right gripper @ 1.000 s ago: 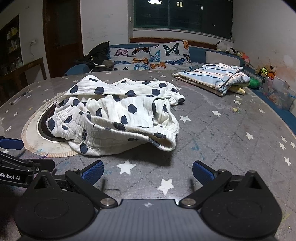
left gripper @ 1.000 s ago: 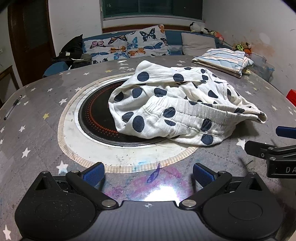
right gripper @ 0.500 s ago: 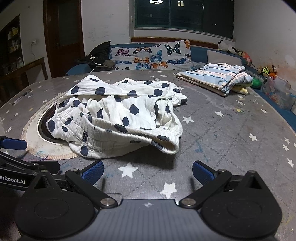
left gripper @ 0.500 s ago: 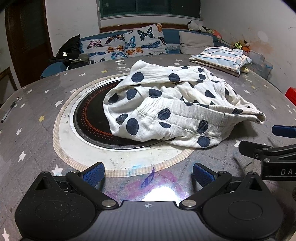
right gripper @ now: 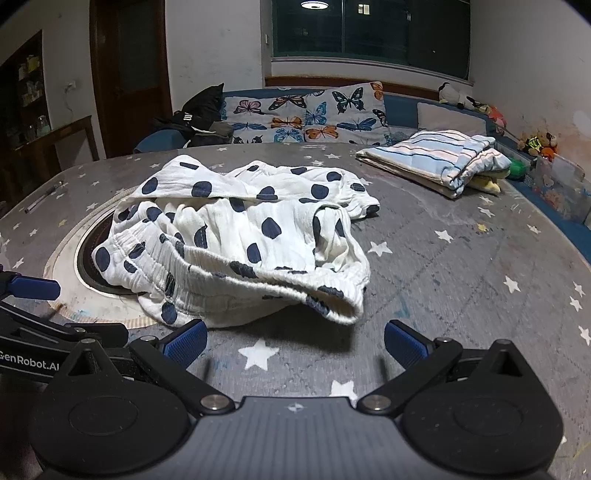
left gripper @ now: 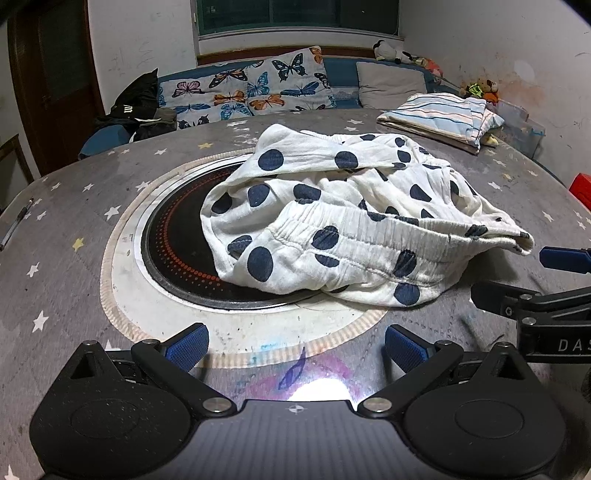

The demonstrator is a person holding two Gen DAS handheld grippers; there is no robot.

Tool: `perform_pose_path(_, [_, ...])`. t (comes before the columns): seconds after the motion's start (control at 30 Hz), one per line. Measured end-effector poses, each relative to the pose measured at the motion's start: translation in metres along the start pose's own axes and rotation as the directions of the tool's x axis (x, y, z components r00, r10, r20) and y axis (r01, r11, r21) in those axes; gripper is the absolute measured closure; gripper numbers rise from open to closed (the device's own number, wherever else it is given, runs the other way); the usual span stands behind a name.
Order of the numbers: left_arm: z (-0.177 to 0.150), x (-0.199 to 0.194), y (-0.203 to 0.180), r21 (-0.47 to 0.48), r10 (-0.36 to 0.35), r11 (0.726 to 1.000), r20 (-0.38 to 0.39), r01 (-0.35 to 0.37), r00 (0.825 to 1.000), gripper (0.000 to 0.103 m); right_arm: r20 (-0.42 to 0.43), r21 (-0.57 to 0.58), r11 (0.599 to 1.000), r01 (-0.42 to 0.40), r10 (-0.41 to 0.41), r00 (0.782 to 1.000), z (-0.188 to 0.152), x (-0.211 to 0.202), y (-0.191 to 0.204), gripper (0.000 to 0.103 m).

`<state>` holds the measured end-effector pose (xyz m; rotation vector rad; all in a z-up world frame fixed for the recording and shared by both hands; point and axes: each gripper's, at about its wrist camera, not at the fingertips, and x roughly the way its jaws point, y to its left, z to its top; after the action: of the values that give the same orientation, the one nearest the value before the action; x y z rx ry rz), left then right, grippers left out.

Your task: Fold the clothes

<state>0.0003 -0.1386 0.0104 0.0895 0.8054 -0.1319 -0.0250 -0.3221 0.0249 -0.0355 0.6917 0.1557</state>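
White walls (right gripper: 218, 55), scuffed in places. Dark window (right gripper: 369, 29) with a ceiling lamp (right gripper: 314, 4) reflected (night outside). Brown wooden door (right gripper: 129, 74) at left. Blue sofa (right gripper: 402, 110) with butterfly cushions (right gripper: 306, 114) beneath.

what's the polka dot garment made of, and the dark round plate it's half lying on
Polka dot garment: looks like soft crinkled cotton, matte, with a gathered elastic waistband. Dark round plate: likely smooth glass or ceramic, glossy black with printed red dots; hard to be sure.

Crumpled shorts (left gripper: 354, 221) lie mid-table (left gripper: 74, 295), partly over the round inset (left gripper: 166, 240); folded clothes (right gripper: 436, 158) behind right
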Motion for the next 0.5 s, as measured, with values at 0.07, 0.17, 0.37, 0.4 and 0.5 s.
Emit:
perform_pose_path(0.07, [0.002,0.001,0.000,0.000,0.001,1.000,0.003,-0.001,1.000,0.000,0.004,0.001,1.000,-0.002,0.002,1.000,0.001,0.001,0.000,0.000])
perform_pose_path(0.17, [0.006,0.001,0.002,0.001,0.001,1.000,0.012,-0.001,1.000,0.000,0.011,0.001,1.000,-0.007,0.007,1.000,0.004,0.001,0.000,0.000])
perform_pose_path(0.37, [0.014,0.002,0.005,0.001,0.001,1.000,0.029,-0.001,1.000,0.000,0.026,0.001,1.000,-0.016,0.016,1.000,0.010,0.002,-0.001,0.000])
perform_pose_path(0.4, [0.015,0.002,0.006,0.002,0.001,1.000,0.031,-0.001,1.000,0.000,0.031,0.001,1.000,-0.017,0.017,0.999,0.011,0.002,-0.001,0.000])
perform_pose_path(0.5, [0.020,0.002,0.008,-0.002,0.003,1.000,0.042,-0.003,0.999,0.000,0.047,-0.004,1.000,-0.020,0.020,0.999,0.015,0.001,-0.002,0.000])
